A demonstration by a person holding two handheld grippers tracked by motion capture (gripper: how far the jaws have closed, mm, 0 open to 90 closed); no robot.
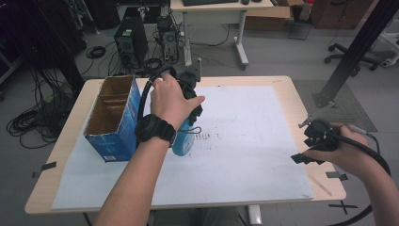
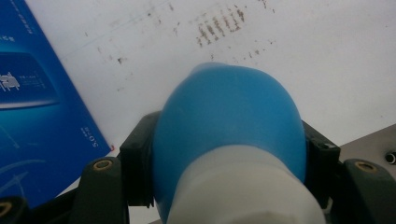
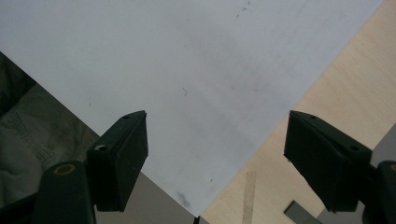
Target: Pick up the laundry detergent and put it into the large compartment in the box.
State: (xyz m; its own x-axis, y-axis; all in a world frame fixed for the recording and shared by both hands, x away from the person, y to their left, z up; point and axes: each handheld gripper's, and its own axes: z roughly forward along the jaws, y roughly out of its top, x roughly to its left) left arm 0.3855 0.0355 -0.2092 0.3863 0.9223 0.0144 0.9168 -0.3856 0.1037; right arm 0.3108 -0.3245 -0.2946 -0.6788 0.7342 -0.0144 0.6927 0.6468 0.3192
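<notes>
A blue bottle with a white neck hangs just above the white sheet, held from above by my left gripper. In the left gripper view the bottle bulges between the two black jaws, which press on its sides. A blue cardboard box with open top compartments stands just left of the bottle. My right gripper hovers near the table's right edge; in the right gripper view its jaws stand wide apart over the sheet's corner with nothing between them.
A white sheet covers most of the wooden table. Dark scuff marks lie right of the bottle. Bits of grey tape sit at the right edge. Computers, cables and a desk stand on the floor beyond.
</notes>
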